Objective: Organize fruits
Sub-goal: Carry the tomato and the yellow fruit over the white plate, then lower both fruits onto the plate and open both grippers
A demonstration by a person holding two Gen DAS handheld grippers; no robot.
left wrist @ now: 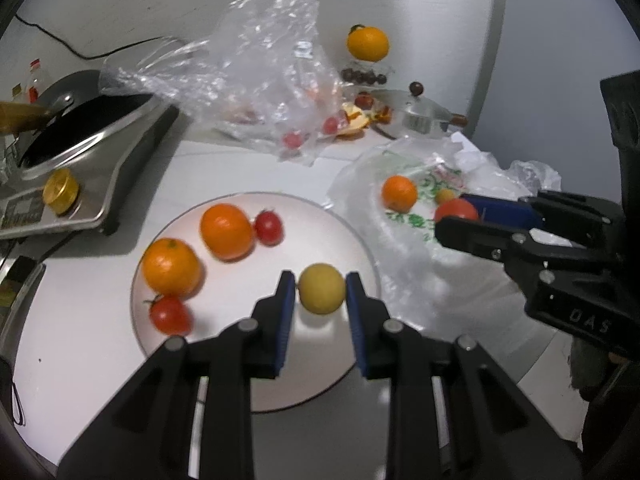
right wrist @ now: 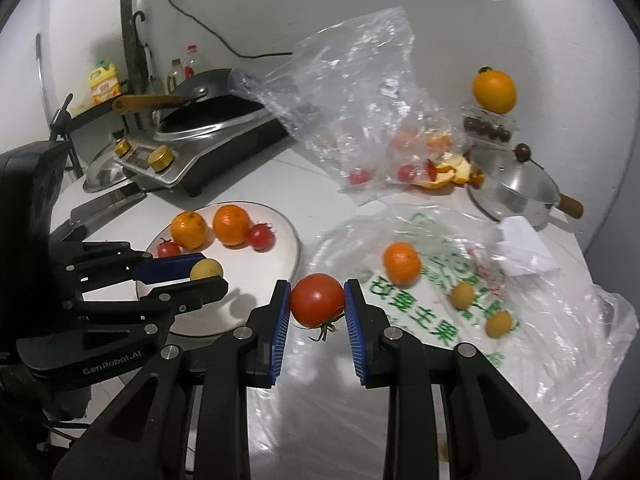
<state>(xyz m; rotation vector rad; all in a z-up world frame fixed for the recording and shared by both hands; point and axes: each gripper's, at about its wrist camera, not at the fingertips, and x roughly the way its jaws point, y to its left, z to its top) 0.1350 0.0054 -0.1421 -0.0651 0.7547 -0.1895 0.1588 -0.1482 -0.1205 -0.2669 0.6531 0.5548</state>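
A white plate holds two oranges and two small tomatoes. My left gripper is shut on a small yellow fruit just above the plate's near right part. My right gripper is shut on a red tomato, held above the printed plastic bag right of the plate. On that bag lie an orange and two small yellow fruits.
An induction cooker with a wok stands left of the plate. A crumpled clear bag with small tomatoes lies behind. A steel pot with lid, orange peel and an orange on a box are at the back right.
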